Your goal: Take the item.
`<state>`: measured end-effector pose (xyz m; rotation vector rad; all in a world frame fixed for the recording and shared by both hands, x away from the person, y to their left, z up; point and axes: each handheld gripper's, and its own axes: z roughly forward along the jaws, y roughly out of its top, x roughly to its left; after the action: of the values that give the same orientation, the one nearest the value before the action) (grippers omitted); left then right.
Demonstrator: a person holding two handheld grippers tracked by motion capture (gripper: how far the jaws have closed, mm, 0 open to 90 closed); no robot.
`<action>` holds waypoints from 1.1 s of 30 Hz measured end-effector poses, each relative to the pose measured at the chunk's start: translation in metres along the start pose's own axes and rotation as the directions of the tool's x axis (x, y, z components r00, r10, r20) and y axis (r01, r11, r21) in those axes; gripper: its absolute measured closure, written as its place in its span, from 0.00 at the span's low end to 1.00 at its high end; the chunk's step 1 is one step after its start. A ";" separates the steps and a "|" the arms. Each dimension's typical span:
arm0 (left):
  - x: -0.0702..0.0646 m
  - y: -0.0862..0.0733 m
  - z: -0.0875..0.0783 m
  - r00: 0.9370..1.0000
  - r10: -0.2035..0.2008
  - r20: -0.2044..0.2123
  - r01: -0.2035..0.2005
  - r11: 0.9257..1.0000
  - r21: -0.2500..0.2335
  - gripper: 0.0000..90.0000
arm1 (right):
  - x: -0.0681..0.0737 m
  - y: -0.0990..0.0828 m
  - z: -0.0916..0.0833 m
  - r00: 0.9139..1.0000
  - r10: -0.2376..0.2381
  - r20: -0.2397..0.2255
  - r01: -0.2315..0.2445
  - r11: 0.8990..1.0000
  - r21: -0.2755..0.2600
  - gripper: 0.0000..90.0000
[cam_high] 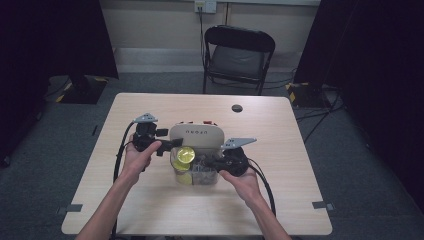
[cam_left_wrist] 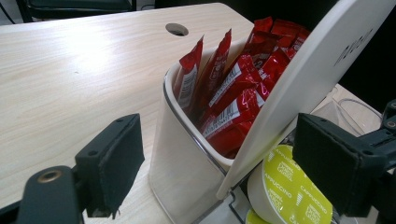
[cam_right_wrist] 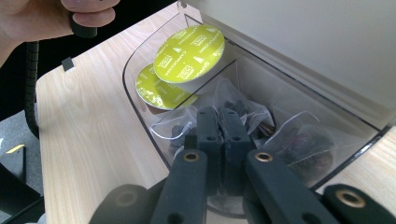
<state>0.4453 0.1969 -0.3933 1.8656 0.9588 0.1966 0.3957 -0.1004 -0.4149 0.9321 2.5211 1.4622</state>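
Room: dark curtains at both sides, grey floor, black folding chair [cam_high: 239, 54] beyond the far edge of the table.
Table: light wood table [cam_high: 150, 210] with a round cable hole [cam_high: 237, 108] near the far edge.
Left gripper: left gripper [cam_high: 172, 145] held in the person's left hand [cam_high: 137, 155], at the left end of the organiser; in the left gripper view its jaws stand wide apart with nothing between the pads, reaching toward the box's left corner and the raised capsule.
Organiser: white-lidded organiser box [cam_high: 196, 135] at the table centre, lid [cam_left_wrist: 299, 88] tilted up, clear front tray [cam_right_wrist: 140, 116] toward the person.
Rear compartment: red sachets [cam_left_wrist: 233, 88] standing upright and packed together in the white bin behind the lid.
Tray, left section: two yellow-green capsules marked CAPPUCCINO; one capsule [cam_right_wrist: 189, 53] tilted up against the divider, resting over the lower capsule [cam_right_wrist: 152, 91].
Tray, middle and right sections: clear plastic pouches [cam_right_wrist: 299, 140] with dark contents; contents too unclear to name.
Right gripper: right gripper [cam_right_wrist: 223, 123] held in the person's right hand [cam_high: 243, 182], tips down inside the middle section among the pouches; jaws pressed together; whether a pouch edge is pinched, cannot tell.
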 end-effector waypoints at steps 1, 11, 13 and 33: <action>0.000 0.000 0.000 1.000 0.003 -0.002 -0.003 1.000 0.003 0.18 | 0.000 0.000 0.000 1.000 0.000 0.001 0.000 1.000 -0.005 1.00; 0.000 0.000 0.001 1.000 -0.004 0.003 0.004 1.000 -0.002 0.18 | 0.000 0.002 -0.004 1.000 0.005 -0.004 -0.005 0.999 -0.031 1.00; 0.000 0.000 0.001 1.000 -0.004 0.003 0.004 1.000 -0.002 0.18 | 0.000 0.003 -0.004 1.000 0.005 -0.002 -0.005 0.999 -0.039 1.00; 0.000 -0.001 0.002 1.000 -0.003 0.005 0.003 1.000 0.007 0.18 | 0.000 0.010 -0.011 1.000 -0.001 -0.002 0.001 0.997 -0.083 1.00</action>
<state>0.4458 0.1962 -0.3948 1.8701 0.9602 0.1866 0.3959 -0.1053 -0.4006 0.9167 2.4408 1.5548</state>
